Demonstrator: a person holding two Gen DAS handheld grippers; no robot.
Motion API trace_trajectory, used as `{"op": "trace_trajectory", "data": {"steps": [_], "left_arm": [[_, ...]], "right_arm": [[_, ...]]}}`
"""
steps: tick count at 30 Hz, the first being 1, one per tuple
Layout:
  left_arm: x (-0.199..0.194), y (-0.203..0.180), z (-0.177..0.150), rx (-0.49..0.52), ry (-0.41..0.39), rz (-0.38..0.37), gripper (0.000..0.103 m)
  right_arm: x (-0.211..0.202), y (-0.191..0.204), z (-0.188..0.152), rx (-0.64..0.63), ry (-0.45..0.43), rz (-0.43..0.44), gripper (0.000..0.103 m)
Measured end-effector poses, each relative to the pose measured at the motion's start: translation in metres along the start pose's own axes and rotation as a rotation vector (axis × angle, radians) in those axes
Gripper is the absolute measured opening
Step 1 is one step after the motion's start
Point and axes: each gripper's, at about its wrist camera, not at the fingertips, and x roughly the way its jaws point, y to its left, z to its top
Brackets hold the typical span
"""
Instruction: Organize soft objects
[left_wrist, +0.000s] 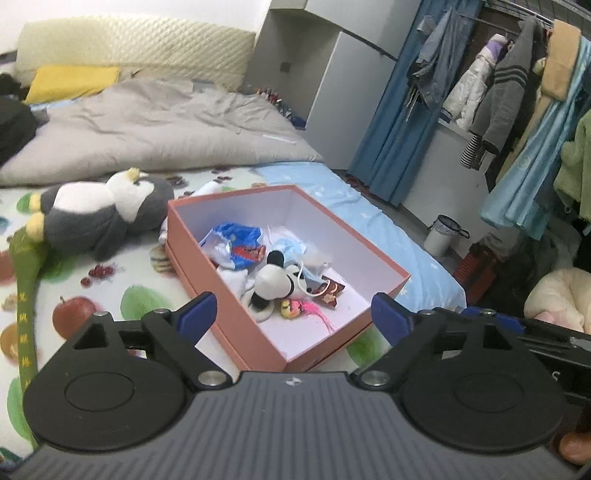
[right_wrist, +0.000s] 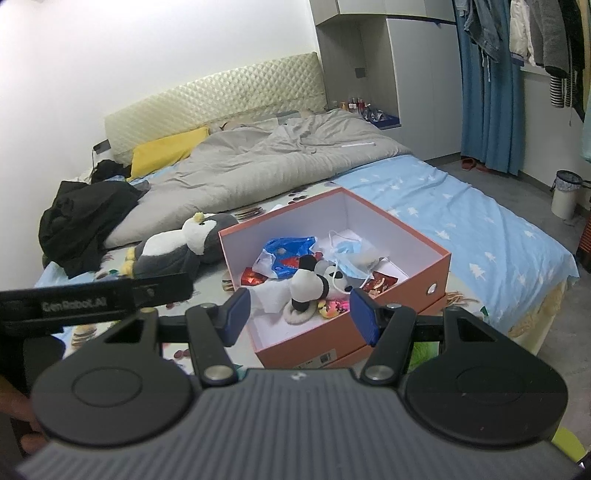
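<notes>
Jaws apart, both grippers; box (right_wrist: 439, 271) grommet, perhaps label, only in right view.

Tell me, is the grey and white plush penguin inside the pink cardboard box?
No, the plush penguin lies on the bed beside the pink box, outside its wall.

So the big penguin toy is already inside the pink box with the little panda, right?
Not quite. The penguin toy lies on the bed beside the pink box, outside it, as the right wrist view shows. The little panda is inside.
</notes>
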Motion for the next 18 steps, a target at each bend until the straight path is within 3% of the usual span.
{"op": "trace_trajectory", "data": {"steps": [16, 18], "left_arm": [[-0.011, 0.014, -0.004, 0.037, 0.004, 0.063, 0.103], [-0.012, 0.014, -0.003, 0.035, -0.002, 0.073, 0.103]], "right_arm": [[0.004, 0.002, -0.003, -0.013, 0.010, -0.003, 0.063], [0.005, 0.001, -0.002, -0.006, 0.018, 0.008, 0.085]]}}
